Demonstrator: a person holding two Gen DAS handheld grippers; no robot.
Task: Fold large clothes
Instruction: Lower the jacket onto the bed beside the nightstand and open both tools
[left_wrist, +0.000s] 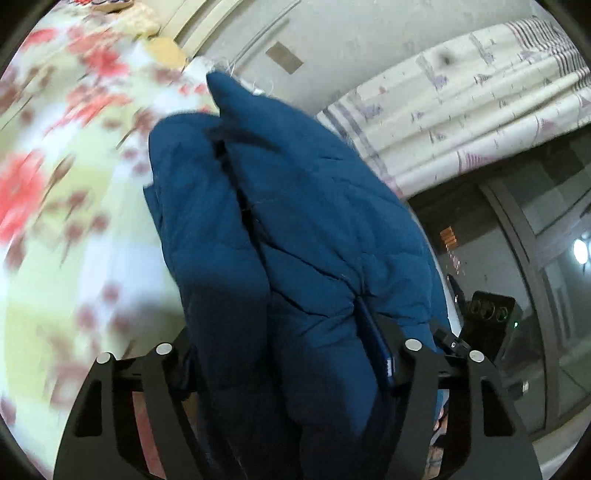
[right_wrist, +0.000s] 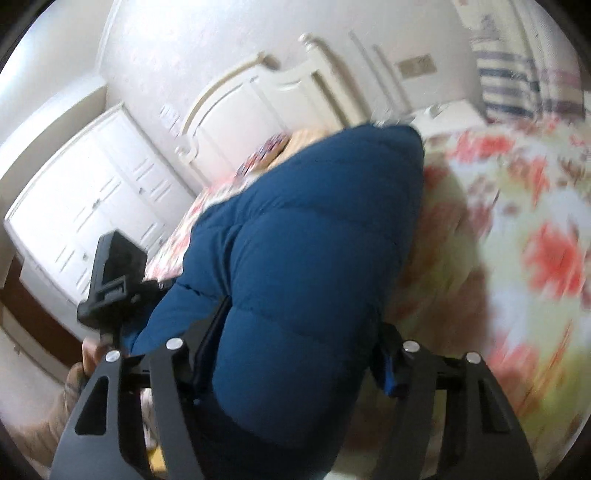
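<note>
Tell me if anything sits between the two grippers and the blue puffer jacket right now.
Nothing visible does. The blue puffer jacket bulges straight between the fingers of the left gripper, and another bunch of it fills the right gripper the same way. Only the floral bedspread lies beyond it.

Blue quilted jacket (left_wrist: 295, 229) – red-flowered pale bedspread (left_wrist: 74, 221) – striped curtain (left_wrist: 480, 110).

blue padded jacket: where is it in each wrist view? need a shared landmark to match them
Left wrist: blue padded jacket fills the centre, running up from between the jaws.
Right wrist: it fills the centre, bulging up from between the jaws.
Shared landmark: floral bedspread left of the jacket in the left view, right of it in the right view.
</note>
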